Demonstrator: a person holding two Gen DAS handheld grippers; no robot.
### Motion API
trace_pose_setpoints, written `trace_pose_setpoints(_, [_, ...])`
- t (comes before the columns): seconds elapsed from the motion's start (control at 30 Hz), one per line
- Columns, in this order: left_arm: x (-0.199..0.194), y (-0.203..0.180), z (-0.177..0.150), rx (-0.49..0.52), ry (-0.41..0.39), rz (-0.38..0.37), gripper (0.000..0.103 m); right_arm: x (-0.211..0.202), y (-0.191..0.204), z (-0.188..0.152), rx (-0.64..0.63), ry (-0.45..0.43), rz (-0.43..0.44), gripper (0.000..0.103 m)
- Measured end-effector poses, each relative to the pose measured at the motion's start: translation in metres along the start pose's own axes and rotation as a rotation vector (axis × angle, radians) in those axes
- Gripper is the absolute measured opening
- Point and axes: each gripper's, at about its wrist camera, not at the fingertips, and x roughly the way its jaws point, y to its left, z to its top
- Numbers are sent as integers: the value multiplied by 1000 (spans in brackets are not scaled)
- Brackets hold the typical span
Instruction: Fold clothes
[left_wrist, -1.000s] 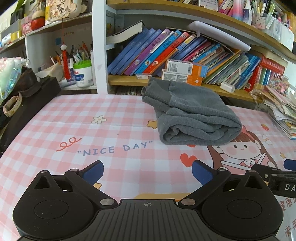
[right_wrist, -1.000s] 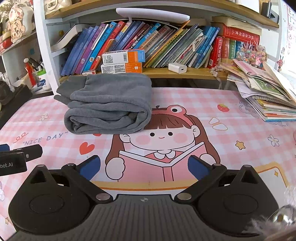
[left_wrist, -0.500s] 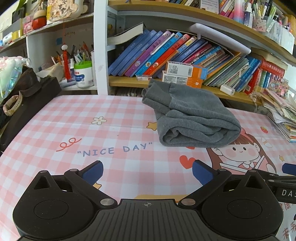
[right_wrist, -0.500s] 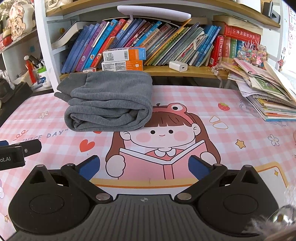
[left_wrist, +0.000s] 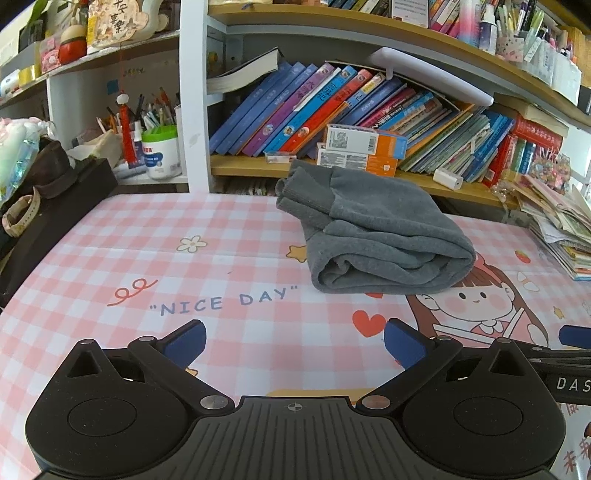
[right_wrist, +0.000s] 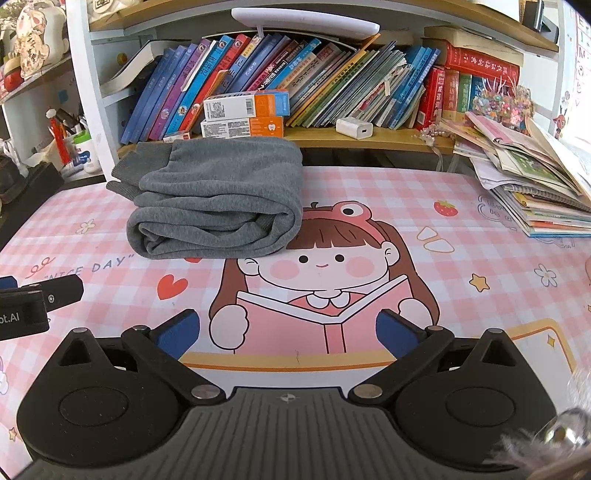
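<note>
A grey fleece garment (left_wrist: 373, 236) lies folded into a thick bundle on the pink checked table mat (left_wrist: 155, 258), near the bookshelf. In the right wrist view the same grey garment (right_wrist: 218, 206) sits at the upper left, ribbed cuffs pointing left. My left gripper (left_wrist: 294, 343) is open, held back from the bundle with nothing between its blue pads. My right gripper (right_wrist: 288, 332) is open too, hovering over the cartoon girl print, empty. The left gripper's side (right_wrist: 33, 302) shows at the right wrist view's left edge.
A bookshelf (left_wrist: 369, 110) full of leaning books runs along the back, with orange-and-white boxes (right_wrist: 243, 114) on its ledge. A pile of magazines (right_wrist: 535, 184) sits at the right table edge. A dark bag (left_wrist: 48, 206) and pen cup (left_wrist: 160, 151) stand at left.
Both grippers have drifted slightly, so the folded garment sits a little differently in each view. The garment itself has not moved, and both grippers stayed open.
</note>
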Motion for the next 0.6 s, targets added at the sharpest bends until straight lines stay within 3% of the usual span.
trace_pose_setpoints(0.6, [4,-1,0,-1,20,-28,103,2,1,0,-4,8,4,103])
